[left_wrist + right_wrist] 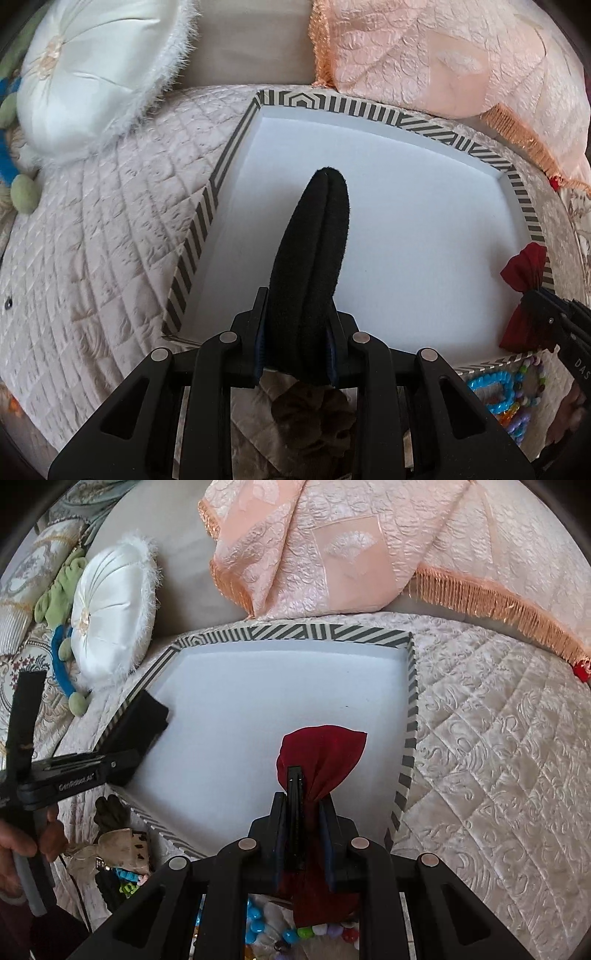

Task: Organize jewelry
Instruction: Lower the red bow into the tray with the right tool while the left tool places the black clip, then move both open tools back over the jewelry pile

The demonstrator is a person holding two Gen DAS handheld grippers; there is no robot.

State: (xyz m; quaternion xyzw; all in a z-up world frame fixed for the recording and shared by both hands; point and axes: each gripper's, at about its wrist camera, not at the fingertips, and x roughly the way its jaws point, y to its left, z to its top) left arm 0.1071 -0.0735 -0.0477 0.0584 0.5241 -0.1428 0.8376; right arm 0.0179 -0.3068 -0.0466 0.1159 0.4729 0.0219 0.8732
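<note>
- My left gripper (295, 332) is clenched on a black velvet hair band (314, 266), which juts straight out ahead of the fingers (258, 332) over the white floor of the striped tray (192, 243). I grip it at its near end, so the long free part already hangs above the spot where it can go.
- My right gripper (303, 812) is clenched on a dark red fabric bow (321, 757). The pinch sits at the bow's narrow waist: one lobe fans out beyond the fingertips over the tray, the other hangs behind them, below the fingers. Taking it by the waist keeps the cloth bunched instead of flopping.
- Both pieces are held above the tray, not resting on it as far as I can judge. The tray floor ahead of both pairs of fingers holds nothing else that I can see.
- The tray lies on a quilted bedspread (480, 757), with the band to the left of my right fingers and the bow far to the right of my left fingers, well apart, so each can have its own place.
- Behind and beneath my fingers, outside the tray's near rim, wait colourful bead bracelets (506, 398) and a brown scrunchie (314, 413), presumably the pile yet to sort.
- A white round cushion (110, 620) and a pink fringed cloth (332, 554) lie beyond the tray's far rim.
</note>
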